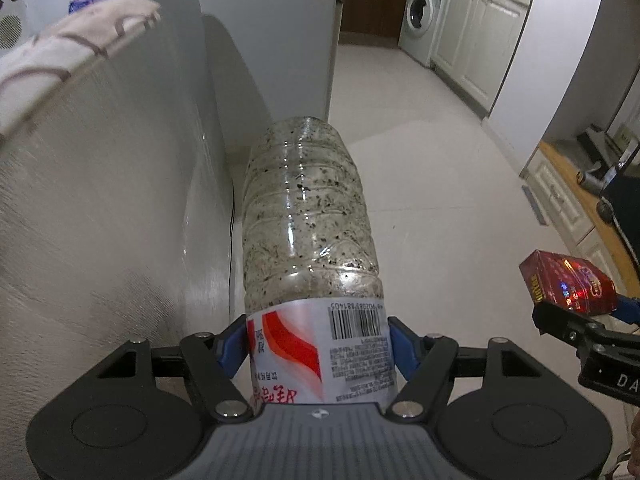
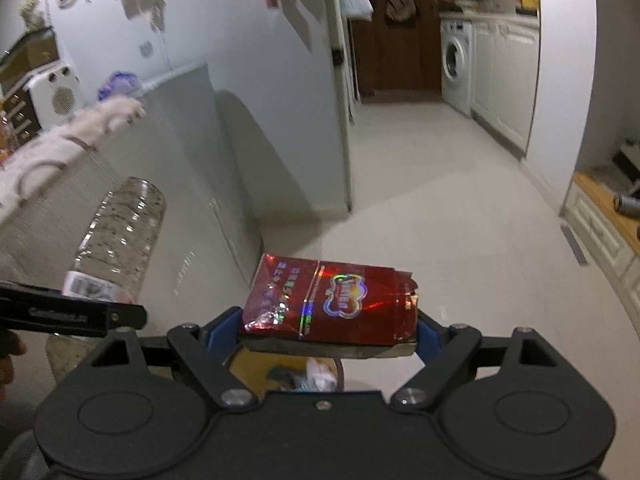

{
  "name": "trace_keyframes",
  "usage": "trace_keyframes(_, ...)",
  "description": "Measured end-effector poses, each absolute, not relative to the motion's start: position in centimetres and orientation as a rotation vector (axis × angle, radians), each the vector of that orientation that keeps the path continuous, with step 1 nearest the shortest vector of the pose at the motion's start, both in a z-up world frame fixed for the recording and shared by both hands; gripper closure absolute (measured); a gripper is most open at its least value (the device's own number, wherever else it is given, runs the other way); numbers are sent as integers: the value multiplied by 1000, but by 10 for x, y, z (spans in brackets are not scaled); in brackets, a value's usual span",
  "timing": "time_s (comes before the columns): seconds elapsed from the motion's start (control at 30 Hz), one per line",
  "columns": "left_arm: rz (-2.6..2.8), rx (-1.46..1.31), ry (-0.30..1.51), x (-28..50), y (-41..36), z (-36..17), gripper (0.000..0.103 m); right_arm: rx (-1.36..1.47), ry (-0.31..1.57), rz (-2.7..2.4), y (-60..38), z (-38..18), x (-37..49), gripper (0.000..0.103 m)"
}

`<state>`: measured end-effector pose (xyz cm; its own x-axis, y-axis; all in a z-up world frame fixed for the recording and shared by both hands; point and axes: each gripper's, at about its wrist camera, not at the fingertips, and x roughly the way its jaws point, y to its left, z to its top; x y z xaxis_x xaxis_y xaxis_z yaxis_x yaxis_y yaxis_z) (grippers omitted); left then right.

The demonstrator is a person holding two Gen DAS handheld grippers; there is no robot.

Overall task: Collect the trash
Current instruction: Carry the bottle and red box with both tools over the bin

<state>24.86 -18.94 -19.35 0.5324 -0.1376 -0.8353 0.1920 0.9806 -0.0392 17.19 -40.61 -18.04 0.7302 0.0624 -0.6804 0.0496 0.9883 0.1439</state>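
My left gripper (image 1: 318, 346) is shut on a clear plastic bottle (image 1: 308, 216), dirty with dark specks inside; its blue pads press the red-and-white label, and the bottle's base points away from me. My right gripper (image 2: 318, 330) is shut on a shiny red cigarette pack (image 2: 328, 300), held flat across its blue pads. The pack (image 1: 568, 282) shows at the right of the left wrist view, and the bottle (image 2: 120, 236) at the left of the right wrist view. Under the pack I see part of a bin (image 2: 248, 372) with trash in it.
A grey sofa side (image 1: 120, 200) with a patterned cloth (image 1: 72, 48) on top rises at the left. A white fridge (image 2: 260, 80) stands beyond it. Pale floor tiles (image 1: 420, 160) stretch toward a washing machine (image 1: 422, 16) and white cabinets (image 1: 472, 40). A low wooden-topped unit (image 2: 600, 208) stands at the right.
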Motion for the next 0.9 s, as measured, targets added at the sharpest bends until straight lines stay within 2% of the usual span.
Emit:
trace_keyframes(0.5, -210, 86, 1093, 328, -172, -287, 32, 256, 885, -1, -408, -284, 225, 16)
trace_keyframes(0.9, -318, 114, 1499, 385, -184, -431, 33, 328, 1036, -30, -403, -362, 249, 16)
